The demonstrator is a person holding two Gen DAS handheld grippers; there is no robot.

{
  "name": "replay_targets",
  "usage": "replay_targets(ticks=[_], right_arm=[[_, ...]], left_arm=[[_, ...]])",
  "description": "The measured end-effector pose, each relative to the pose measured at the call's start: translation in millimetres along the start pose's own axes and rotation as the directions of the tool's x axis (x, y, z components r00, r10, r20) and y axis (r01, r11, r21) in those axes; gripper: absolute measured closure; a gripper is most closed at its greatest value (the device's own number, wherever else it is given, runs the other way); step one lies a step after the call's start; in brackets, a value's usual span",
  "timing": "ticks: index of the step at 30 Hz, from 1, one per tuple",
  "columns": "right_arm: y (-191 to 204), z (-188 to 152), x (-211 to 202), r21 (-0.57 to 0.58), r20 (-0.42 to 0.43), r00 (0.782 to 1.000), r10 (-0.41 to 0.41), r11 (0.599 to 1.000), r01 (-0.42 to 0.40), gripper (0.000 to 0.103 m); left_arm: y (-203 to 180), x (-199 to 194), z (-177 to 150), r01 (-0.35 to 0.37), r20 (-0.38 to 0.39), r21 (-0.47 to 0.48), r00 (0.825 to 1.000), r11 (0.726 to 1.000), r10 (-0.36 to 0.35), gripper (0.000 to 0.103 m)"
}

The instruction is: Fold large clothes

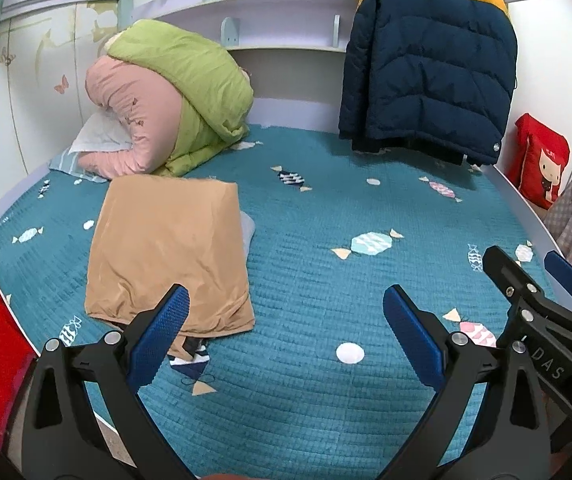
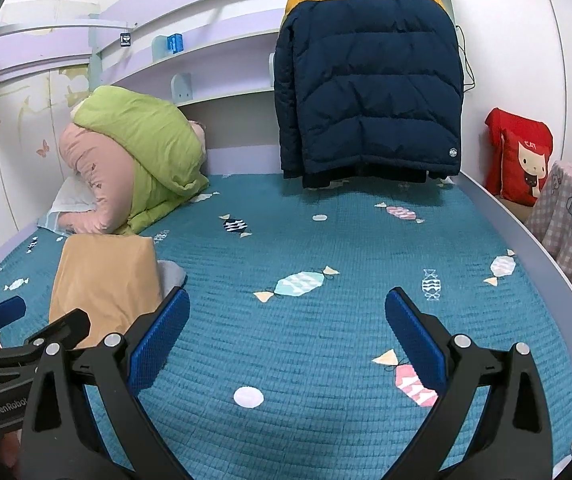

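A tan garment (image 1: 166, 252) lies folded into a neat rectangle on the teal quilted bed cover (image 1: 326, 280), its surface lightly creased, just in front of the rolled green and pink duvet (image 1: 166, 96). A grey layer peeks out from its right edge. A navy puffer jacket (image 1: 426, 68) with yellow shoulders hangs upright at the far edge of the bed cover.

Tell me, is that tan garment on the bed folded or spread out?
Folded: the tan garment lies as a compact rectangle with doubled edges on the bed.

We look low from the near bed edge toward the far shelves, both views sharing the teal bedspread (image 1: 306, 280) (image 2: 306, 320) and hanging puffer jacket (image 1: 426, 80) (image 2: 366, 92).
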State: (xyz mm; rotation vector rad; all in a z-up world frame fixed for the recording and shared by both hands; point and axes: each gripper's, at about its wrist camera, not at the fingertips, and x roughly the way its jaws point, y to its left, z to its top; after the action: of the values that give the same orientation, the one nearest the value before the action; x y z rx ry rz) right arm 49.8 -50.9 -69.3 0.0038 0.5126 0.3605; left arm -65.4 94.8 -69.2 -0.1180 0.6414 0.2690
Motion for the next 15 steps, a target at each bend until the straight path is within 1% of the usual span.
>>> replay_targets(ticks=[2,15], right_arm=[[0.6,-0.8,0.4,-0.003,-0.002,1.000,-0.001,1.000,0.001,0.008],[0.9,-0.8,7.5,-0.001,-0.033,0.999,0.007,1.000,-0.007,0.008]], left_arm=[[0.9,2.7,-1.4,-0.009,-0.012,-0.003,1.000,1.000,0.009,0.005],[1.6,7.3,-4.9,-0.011,-0.030,-0.023,0.999,1.000,0.011,0.005]])
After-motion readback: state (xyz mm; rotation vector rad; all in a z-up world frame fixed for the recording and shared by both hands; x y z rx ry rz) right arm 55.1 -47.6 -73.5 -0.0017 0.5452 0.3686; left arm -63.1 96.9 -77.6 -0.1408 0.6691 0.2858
